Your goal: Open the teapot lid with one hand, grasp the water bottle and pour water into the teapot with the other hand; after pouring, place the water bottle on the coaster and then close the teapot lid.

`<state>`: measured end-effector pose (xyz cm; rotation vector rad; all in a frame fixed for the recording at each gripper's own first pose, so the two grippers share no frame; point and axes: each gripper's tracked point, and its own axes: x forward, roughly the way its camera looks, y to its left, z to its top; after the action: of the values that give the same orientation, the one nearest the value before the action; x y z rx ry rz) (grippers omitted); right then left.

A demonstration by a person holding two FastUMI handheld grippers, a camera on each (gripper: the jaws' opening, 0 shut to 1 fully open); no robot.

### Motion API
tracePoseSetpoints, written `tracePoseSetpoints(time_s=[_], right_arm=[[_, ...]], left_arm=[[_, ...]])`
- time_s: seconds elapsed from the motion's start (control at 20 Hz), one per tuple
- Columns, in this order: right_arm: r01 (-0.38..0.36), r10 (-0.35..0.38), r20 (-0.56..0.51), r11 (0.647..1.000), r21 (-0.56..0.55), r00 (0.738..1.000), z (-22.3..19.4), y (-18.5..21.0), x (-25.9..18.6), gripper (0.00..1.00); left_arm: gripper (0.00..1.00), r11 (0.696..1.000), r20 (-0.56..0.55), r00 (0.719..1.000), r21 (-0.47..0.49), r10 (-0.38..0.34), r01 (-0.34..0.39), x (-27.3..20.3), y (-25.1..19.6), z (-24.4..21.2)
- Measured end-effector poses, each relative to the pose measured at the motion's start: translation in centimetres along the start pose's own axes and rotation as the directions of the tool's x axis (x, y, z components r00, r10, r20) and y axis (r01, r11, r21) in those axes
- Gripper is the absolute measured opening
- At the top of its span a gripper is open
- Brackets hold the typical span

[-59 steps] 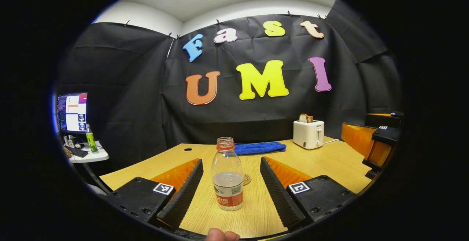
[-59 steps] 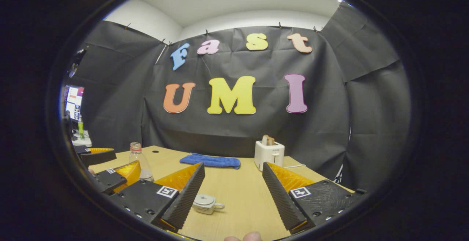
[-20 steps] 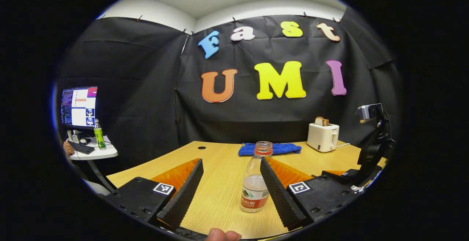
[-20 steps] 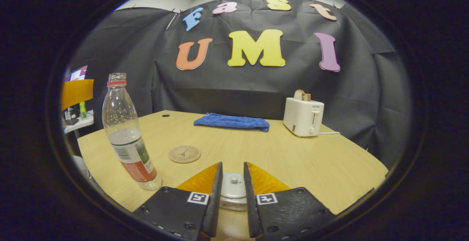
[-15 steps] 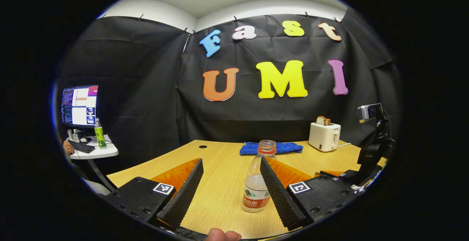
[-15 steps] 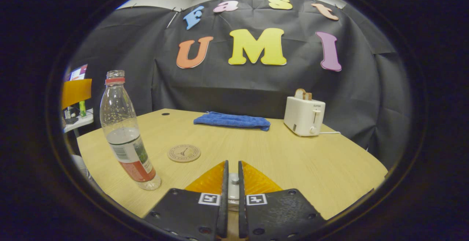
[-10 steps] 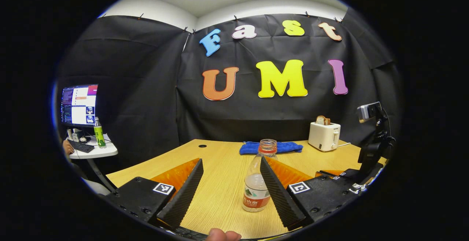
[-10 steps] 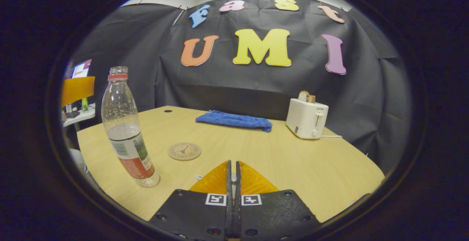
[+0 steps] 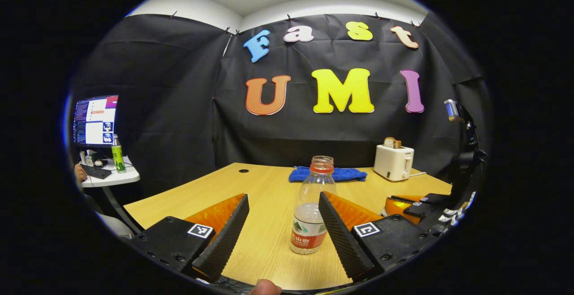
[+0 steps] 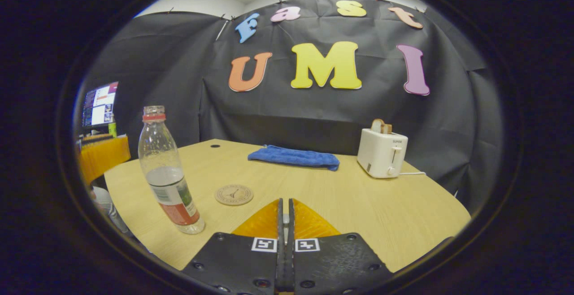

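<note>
– Tongs first: left tongs [image 9: 283, 195] spread wide, nothing in them. right tongs [image 10: 285, 203] pinched almost flat together, with a pale sliver in the slit. I take that for the lid [image 10: 284, 218] knob, held.

– Why the lid in the right and not the left?

– Task wants one hand per job. Bottle [image 9: 309, 216] stands on my left side, so the left pours and the right lifts. From the right tongs it sits at 10 o'clock, upright on the table [image 10: 381, 210], uncapped, water about halfway up.

– And from the left tongs?

– Bottle at 12 to 1 o'clock, standing in the gap but off-centre, just beside my right-hand finger and well apart from the other. Not gripped. I keep the gap wide so the round body can slide in without a knock.

– Risk there?

– Open neck, light plastic. My guess: a nudge from that near finger tips it and spills. I'd want it centred before I squeeze, and low on the label, where it looks stiffest.

– Where does it go after?

– Coaster [image 10: 234, 194], 11 o'clock from the right tongs, bare, near the bottle and not touching it.

– The pot itself?

– Hidden under the right fingers, I judge; can't say how far the lid sits above it.

– Progress?

– Early. Lid in hand, pour not yet begun.
</note>
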<state>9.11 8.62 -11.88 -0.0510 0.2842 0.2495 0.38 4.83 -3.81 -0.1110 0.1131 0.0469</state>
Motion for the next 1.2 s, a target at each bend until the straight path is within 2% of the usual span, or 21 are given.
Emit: tracePoseSetpoints(time_s=[0.35,0.55,0.9,1.2], right_arm=[[0.009,-0.008,0.031,1.0,-0.011,0.999,0.9,-2.1,-3.3,0.0],[0.03,-0.029,0.038,0.999,-0.023,0.999,0.9,-3.4,-4.6,0.0],[0.062,-0.061,0.025,0.998,-0.017,0.998,0.6,-5.4,-5.5,0.0],[0.061,-0.061,0.009,0.998,-0.012,0.998,0.2,-5.8,-5.5,0.0]], left_arm=[[0.98,0.997,-0.111,0.991,0.029,-0.07,0.074,-0.6,-2.2,-5.0],[0.98,0.99,-0.161,0.977,-0.018,-0.141,0.14,0.6,-4.3,-7.7],[0.99,0.994,-0.224,0.969,0.001,-0.106,0.109,3.8,-3.3,-10.3],[0.98,0.992,-0.229,0.966,0.006,-0.121,0.126,5.4,-3.2,-10.4]])
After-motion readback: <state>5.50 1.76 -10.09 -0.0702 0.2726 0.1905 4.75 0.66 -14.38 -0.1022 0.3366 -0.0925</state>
